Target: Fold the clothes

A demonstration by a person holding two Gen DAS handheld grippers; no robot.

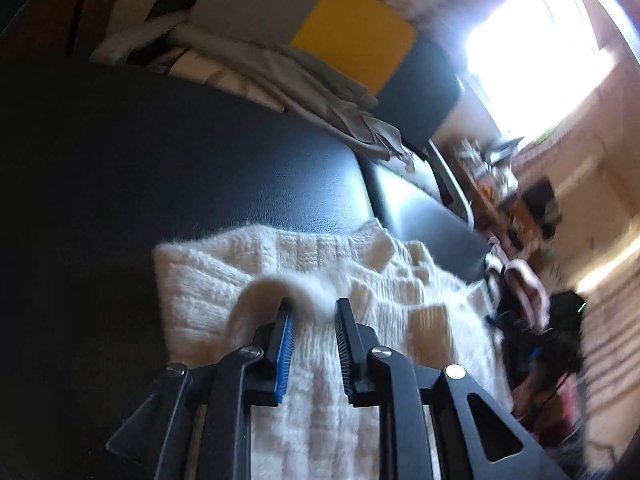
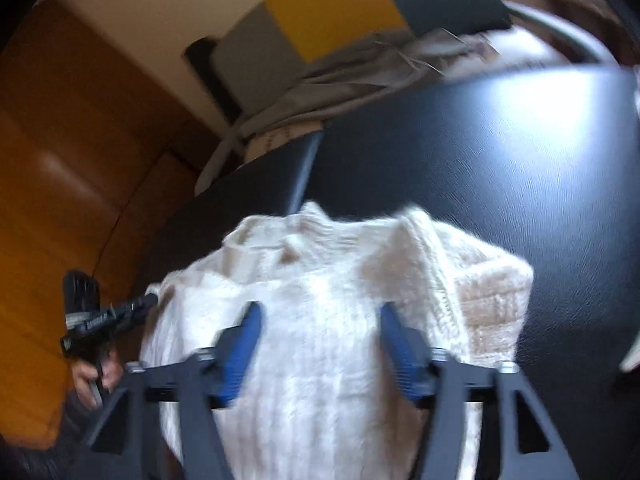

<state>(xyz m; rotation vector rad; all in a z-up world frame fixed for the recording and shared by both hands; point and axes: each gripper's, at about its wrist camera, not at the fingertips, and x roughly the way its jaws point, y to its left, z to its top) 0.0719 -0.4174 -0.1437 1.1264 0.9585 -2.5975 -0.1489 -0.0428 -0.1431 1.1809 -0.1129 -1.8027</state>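
A cream knitted sweater (image 1: 280,272) lies partly folded on a black leather seat (image 1: 180,152). My left gripper (image 1: 314,312) is over its near part, jaws open a little, with a raised fold of knit between the fingertips. In the right wrist view the sweater (image 2: 328,280) fills the middle of the frame. My right gripper (image 2: 320,312) is open wide just above it, holding nothing. The left gripper (image 2: 148,302) shows at the sweater's left edge in that view, held by a hand.
A heap of grey and beige clothes (image 1: 304,80) lies at the far side of the seat, by a grey and yellow cushion (image 1: 352,32). Cluttered floor and furniture lie to the right (image 1: 532,216). An orange wooden surface (image 2: 72,152) is at the left.
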